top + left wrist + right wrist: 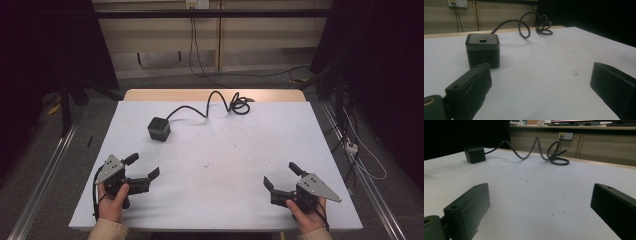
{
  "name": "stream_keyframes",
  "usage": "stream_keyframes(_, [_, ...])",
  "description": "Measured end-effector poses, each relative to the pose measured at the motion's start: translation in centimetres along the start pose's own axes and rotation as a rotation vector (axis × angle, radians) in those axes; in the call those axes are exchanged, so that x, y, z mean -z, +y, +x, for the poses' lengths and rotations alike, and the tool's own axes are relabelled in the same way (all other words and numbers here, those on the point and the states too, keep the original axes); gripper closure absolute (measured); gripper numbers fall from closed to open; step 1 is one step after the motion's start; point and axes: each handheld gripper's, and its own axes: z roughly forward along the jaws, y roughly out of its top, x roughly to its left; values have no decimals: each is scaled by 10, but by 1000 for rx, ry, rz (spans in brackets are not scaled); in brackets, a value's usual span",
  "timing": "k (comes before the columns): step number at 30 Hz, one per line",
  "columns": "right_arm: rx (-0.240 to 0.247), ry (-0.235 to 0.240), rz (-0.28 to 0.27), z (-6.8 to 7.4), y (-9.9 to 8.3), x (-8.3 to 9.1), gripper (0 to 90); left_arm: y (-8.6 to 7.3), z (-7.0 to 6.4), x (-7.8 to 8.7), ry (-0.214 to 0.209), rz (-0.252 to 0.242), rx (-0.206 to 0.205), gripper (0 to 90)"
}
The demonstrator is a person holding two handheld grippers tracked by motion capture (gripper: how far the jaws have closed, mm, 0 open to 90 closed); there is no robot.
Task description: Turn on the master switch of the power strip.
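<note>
Both tongs sit low at the near edge of the desk [215,210], jaws spread wide and gripping nothing: left tongs [144,166] nearer the cube [159,129], right tongs [281,176] well apart from it. The cube stands on the desk beyond the left tongs. Its cable [215,102] loops off behind it toward the far edge.

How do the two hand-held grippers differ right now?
The left gripper sits nearer the black cube socket; the right gripper is farther from it. The left gripper points right and away, the right gripper left and away. Both are open, empty and low over the white table.
</note>
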Motion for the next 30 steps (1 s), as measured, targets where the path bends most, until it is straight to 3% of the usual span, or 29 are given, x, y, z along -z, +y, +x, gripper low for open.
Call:
stream_keyframes(16, [-8,-9,-8,-2,1,2,18,11,9,-9,27,-35,37,35])
stream_keyframes(30, [-9,-7,-12,-5,1,3,19,20,18,-26,32,1,16,57])
